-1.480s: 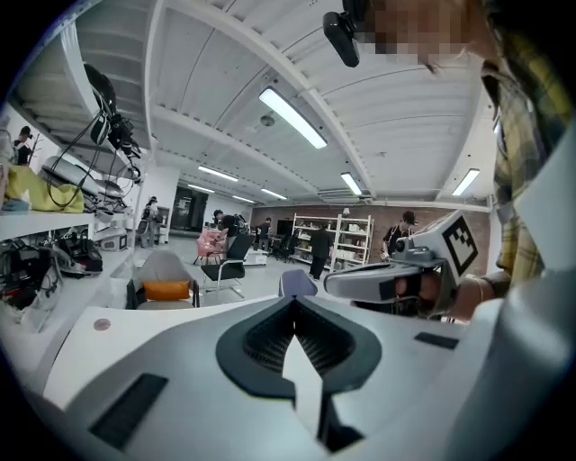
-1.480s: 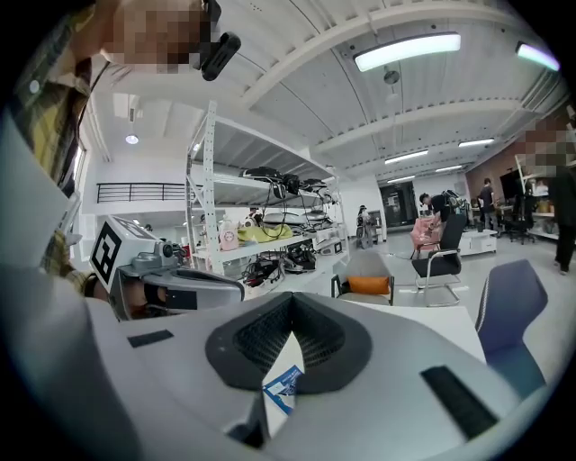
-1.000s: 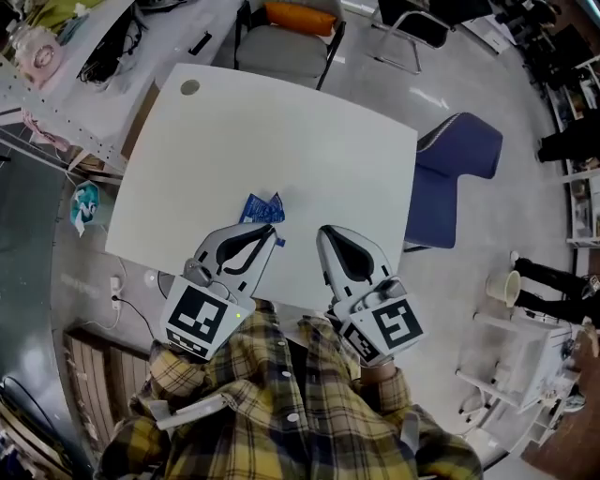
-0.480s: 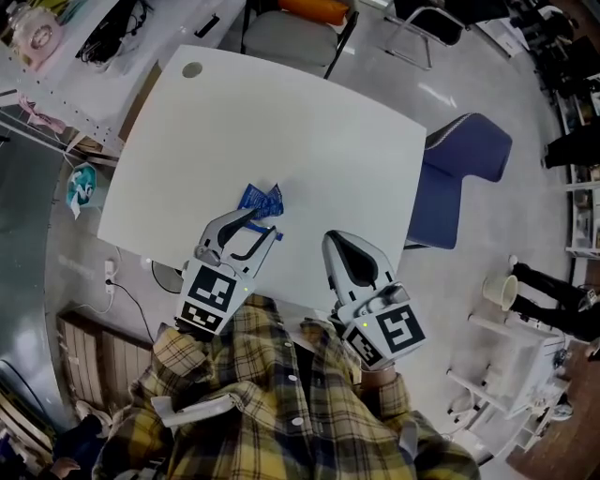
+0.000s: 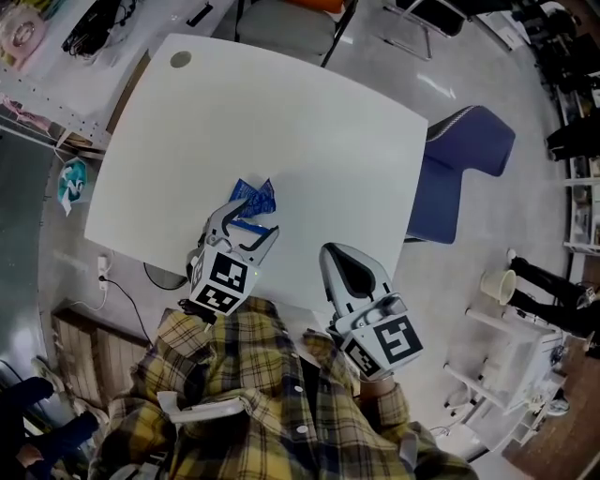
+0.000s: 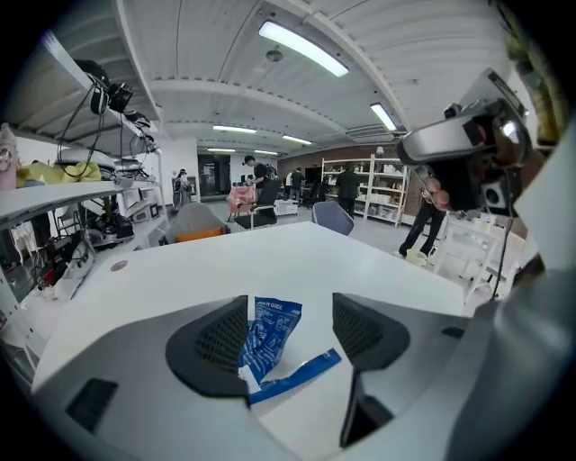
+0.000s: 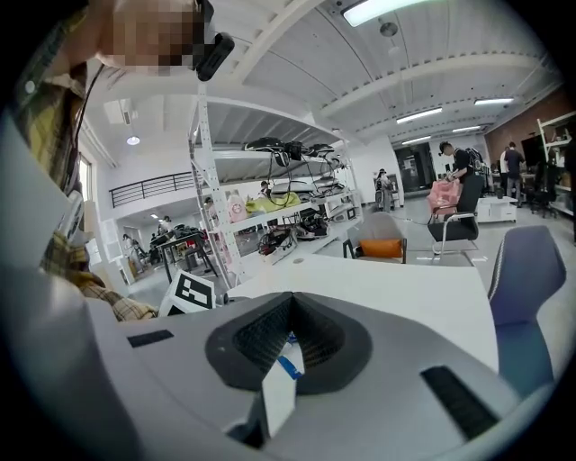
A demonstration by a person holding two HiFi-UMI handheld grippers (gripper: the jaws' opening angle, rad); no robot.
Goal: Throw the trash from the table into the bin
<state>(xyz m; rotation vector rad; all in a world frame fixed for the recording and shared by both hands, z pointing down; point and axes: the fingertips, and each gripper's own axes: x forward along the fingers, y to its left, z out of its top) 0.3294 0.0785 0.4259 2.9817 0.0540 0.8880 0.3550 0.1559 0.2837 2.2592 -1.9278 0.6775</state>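
A crumpled blue wrapper [image 5: 253, 198] lies on the white table [image 5: 309, 131] near its front edge. My left gripper [image 5: 240, 223] is low over the table with its jaws opening wide. In the left gripper view the wrapper [image 6: 268, 329] and its torn strip lie on the table between the left gripper's [image 6: 290, 335] pads, close to the left pad, which hides the pack's near edge. My right gripper [image 5: 338, 259] hangs at the table's front edge, apart from the wrapper, jaws shut with nothing held. The right gripper view shows its jaws [image 7: 290, 335] closed.
A blue chair [image 5: 464, 164] stands at the table's right side, and a grey chair [image 5: 281, 23] at the far edge. A round cable hole [image 5: 179, 59] marks the far left corner. A pale bucket [image 5: 497, 284] sits on the floor at right. Shelving runs along the left.
My left gripper has dropped toward the table and come over the wrapper, and its jaws have gone from shut to wide apart. The right gripper has sunk slightly.
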